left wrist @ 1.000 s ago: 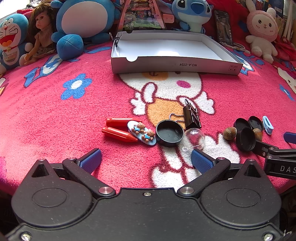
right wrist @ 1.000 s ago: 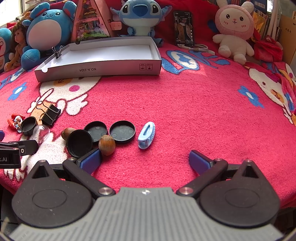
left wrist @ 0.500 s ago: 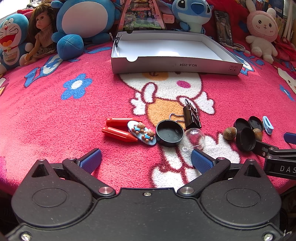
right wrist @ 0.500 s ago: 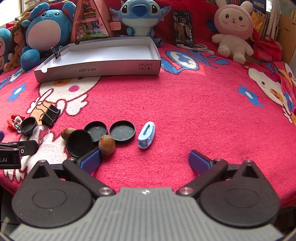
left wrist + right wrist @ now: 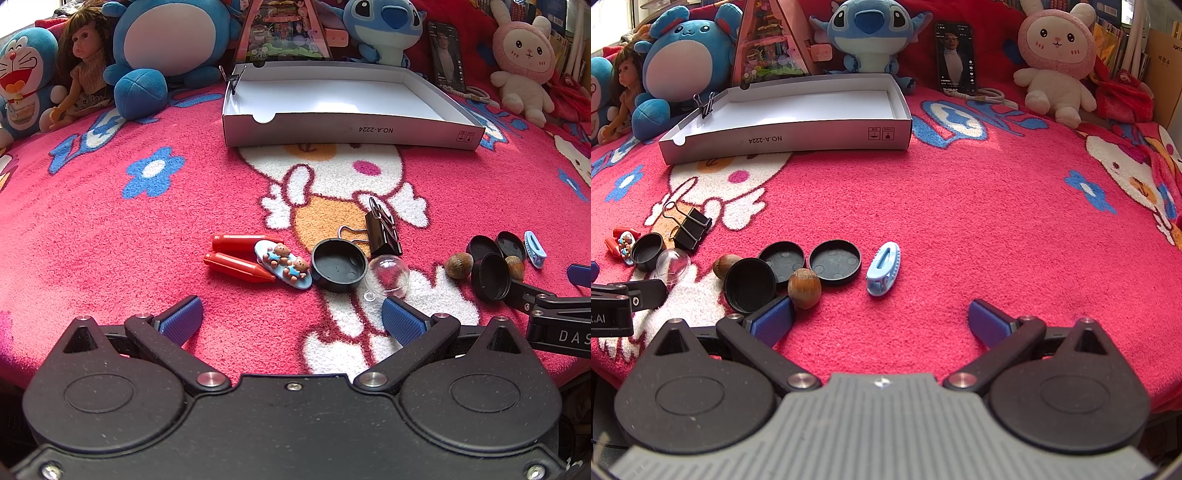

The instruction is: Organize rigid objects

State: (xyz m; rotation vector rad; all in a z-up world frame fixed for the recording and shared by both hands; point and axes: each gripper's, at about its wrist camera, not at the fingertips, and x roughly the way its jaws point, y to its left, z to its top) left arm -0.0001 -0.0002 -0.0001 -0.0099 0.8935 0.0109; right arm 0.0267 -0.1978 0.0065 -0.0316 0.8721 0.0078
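1. The left gripper (image 5: 291,314) is spread wide and holds nothing, low over the red blanket (image 5: 110,229).
2. The right gripper (image 5: 881,321) is equally wide and empty; its left pad sits just beside a nut (image 5: 804,288).
3. Two red crayons (image 5: 240,258) lie side by side ahead of the left gripper, long axes running left-right, tips toward the right.
4. A bear clip (image 5: 284,266) lies across their tips, slanting from far-left to near-right.
5. A black cap (image 5: 339,265) sits open side up beside the clip, touching a clear dome (image 5: 386,276).
6. A binder clip (image 5: 382,232) lies just behind the cap.
7. Ahead of the right gripper a blue clip (image 5: 882,267) points away, tilted slightly right, near three black lids (image 5: 834,262).
8. A white box (image 5: 798,122) sits open at the far side, long axis left-right, well apart from the small things.
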